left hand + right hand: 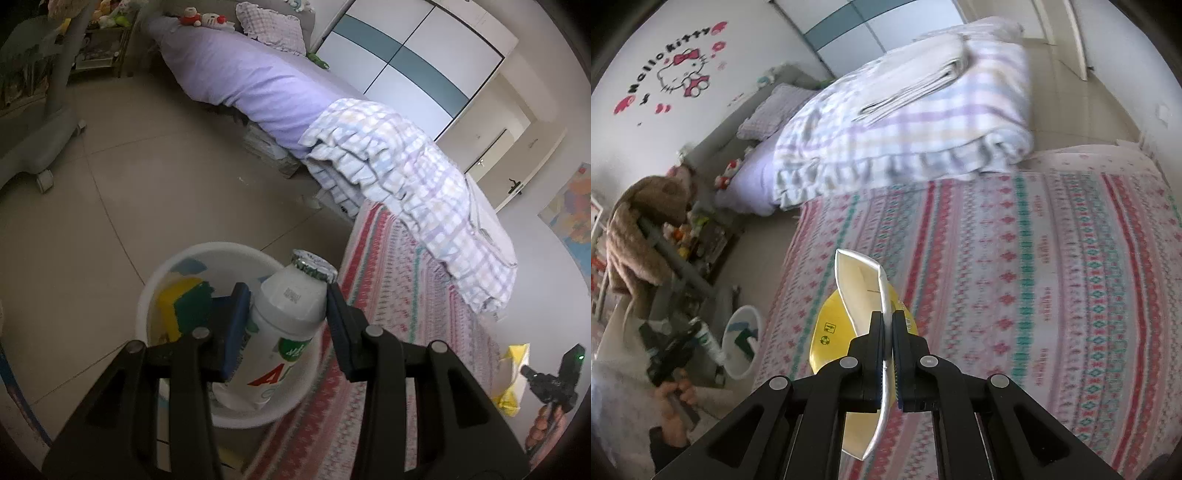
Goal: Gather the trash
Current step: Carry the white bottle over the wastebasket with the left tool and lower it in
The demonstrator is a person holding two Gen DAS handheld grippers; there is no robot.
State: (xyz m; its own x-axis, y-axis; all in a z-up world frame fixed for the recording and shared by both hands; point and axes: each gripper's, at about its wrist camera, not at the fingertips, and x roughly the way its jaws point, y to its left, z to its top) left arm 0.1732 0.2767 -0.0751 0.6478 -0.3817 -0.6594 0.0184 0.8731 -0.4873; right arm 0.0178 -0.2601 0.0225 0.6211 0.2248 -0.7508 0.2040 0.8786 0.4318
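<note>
bottle (284,317) (left claw (288,306)) | bin (162,273): green-yellow sponge (181,306)

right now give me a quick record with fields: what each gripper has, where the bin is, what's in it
left gripper: shut on a white bottle with a foil cap, held above the bin
right gripper: shut on a flattened yellow and white wrapper, over the patterned bedspread
bin: white bucket on the tiled floor beside the bed
bin contents: something yellow and green, kind unclear
bottle in bin: not yet
</note>
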